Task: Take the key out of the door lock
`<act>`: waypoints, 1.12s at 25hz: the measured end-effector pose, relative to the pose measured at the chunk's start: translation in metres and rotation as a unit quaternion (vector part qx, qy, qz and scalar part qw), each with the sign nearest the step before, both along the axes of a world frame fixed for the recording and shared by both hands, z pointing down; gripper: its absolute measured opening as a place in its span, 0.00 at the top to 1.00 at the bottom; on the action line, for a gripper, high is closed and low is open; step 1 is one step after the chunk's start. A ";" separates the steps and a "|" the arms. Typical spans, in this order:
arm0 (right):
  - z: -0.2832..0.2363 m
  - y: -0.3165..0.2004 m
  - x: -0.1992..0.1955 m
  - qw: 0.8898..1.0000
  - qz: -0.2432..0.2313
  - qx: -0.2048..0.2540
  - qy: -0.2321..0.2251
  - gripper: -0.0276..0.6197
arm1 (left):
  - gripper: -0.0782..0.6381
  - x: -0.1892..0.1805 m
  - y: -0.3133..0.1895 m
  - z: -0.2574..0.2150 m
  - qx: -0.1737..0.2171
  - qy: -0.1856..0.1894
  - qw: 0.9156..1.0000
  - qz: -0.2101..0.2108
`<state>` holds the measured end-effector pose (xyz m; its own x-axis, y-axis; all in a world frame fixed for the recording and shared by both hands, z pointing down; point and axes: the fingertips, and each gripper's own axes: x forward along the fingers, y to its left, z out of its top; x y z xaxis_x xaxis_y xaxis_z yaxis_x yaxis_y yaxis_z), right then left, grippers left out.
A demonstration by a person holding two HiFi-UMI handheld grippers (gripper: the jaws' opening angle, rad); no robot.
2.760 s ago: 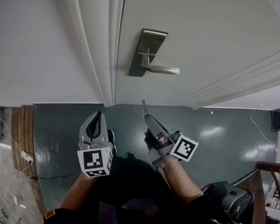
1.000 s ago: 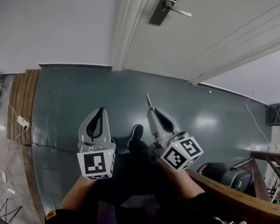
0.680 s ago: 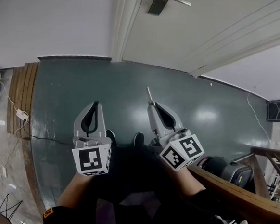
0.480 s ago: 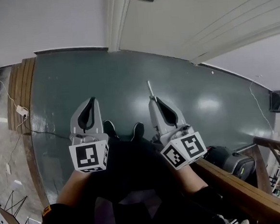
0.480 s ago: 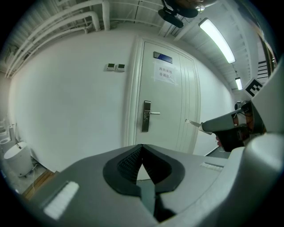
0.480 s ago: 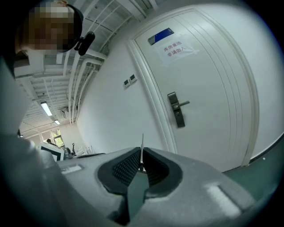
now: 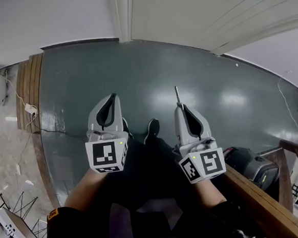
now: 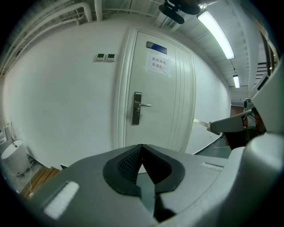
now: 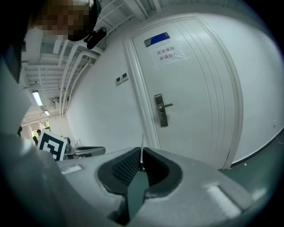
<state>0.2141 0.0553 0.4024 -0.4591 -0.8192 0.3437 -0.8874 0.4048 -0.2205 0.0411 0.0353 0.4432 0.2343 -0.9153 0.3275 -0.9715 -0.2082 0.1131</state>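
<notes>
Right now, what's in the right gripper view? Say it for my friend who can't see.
The right gripper is shut on a thin metal key, whose blade sticks up from the jaws. Beyond it stands a closed white door with a silver lever handle and a paper notice.

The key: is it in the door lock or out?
Out. The key is pinched in the shut right gripper, well away from the door lock.
</notes>
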 end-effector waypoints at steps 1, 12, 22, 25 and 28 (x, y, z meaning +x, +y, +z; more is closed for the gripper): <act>0.001 -0.001 0.002 1.000 -0.002 0.002 0.003 0.93 | 0.87 0.002 -0.002 0.000 -0.001 0.002 1.000 -0.002; 0.008 -0.007 -0.001 1.000 -0.011 0.007 0.025 0.93 | 0.87 -0.017 -0.007 -0.014 0.011 -0.008 0.999 -0.040; 0.011 -0.015 -0.021 1.000 -0.005 0.008 0.025 0.93 | 0.87 -0.025 -0.002 -0.006 0.007 -0.011 0.999 -0.030; 0.010 -0.018 -0.024 0.999 0.000 0.015 0.030 0.93 | 0.87 -0.022 -0.004 -0.009 0.016 -0.010 1.000 -0.023; 0.008 -0.020 -0.024 0.999 0.002 0.017 0.034 0.93 | 0.87 -0.020 -0.005 -0.012 0.024 -0.013 0.999 -0.017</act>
